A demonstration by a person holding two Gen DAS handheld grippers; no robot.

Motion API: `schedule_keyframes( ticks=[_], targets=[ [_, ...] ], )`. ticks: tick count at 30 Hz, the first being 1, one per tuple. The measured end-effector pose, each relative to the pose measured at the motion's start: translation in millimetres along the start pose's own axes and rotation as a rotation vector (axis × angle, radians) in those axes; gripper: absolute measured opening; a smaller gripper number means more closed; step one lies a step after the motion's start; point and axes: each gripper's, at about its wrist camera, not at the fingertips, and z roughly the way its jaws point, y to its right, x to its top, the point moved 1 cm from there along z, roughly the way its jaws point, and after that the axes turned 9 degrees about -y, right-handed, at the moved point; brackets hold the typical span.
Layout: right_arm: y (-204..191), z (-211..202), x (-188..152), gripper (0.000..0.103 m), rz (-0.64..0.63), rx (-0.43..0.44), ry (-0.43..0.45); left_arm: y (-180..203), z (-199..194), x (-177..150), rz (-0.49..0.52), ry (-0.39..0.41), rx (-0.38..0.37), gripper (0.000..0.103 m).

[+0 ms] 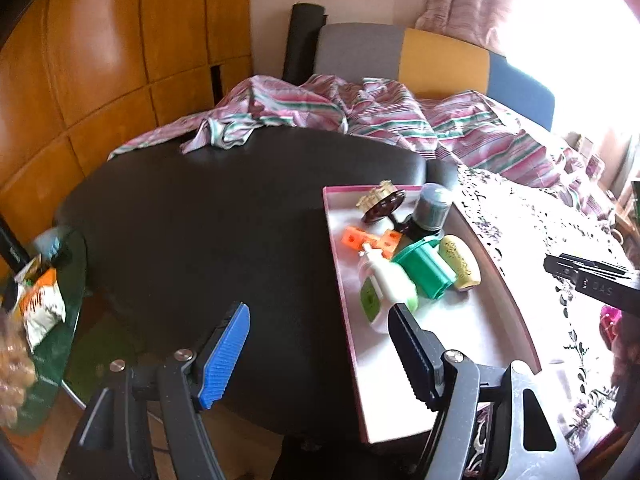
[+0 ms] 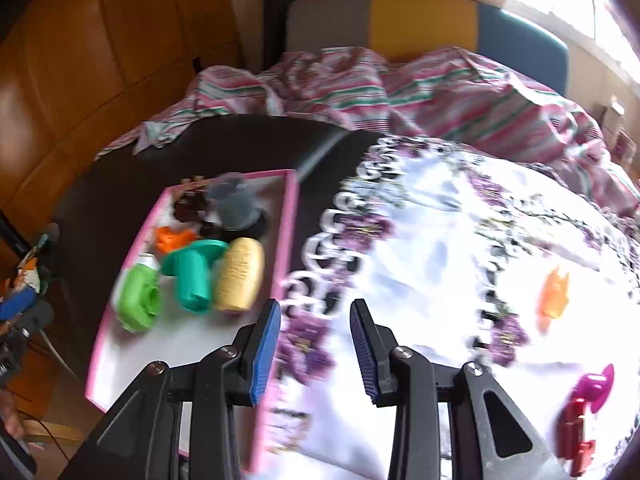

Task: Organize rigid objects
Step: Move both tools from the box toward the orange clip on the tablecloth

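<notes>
Right wrist view: motion-blurred throughout.
Red and magenta objects (image 2: 582, 420): near the tablecloth's (image 2: 440, 240) right edge, shape unreadable.
Orange piece (image 2: 554, 294): smeared.
Left wrist view: snack bag (image 1: 38, 304), partly cut off at frame edge.

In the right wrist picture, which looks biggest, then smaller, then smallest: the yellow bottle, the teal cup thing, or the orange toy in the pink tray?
1. Yellow bottle and teal cup thing: they look about alike, side by side, so no ranking between them.
2. Orange toy: smallest, though partly hidden and slightly farther away.
</notes>
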Motion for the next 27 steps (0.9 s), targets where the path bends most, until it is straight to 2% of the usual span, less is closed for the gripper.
schedule_keyframes(
  ticks=[9,15,19,21,27],
  targets=[
    [106.3,-26.9,-22.4,0.036,0.167,-0.153,0.018,42.6,-3.6,10.1,0.111,0.021,-0.046,0.073],
    [184.6,-36.7,-43.9,0.036,0.375,-0.266,0.067,80.6,-2.8,18.4,0.189,0.019,-0.092,0.073],
    [230.8,-46.2,-62.8,0.036,0.612,-0.241,0.105,109.4,0.9,25.0,0.233,0.007,-0.136,0.073],
    [243.4,-56.9,-70.0,0.036,0.681,-0.234,0.147,127.6,2.0,26.7,0.269,-0.002,-0.171,0.073],
    [270.1,-65.8,-89.8,0.036,0.850,-0.191,0.174,190.3,15.5,33.8,0.362,-0.037,-0.254,0.073]
  ],
)
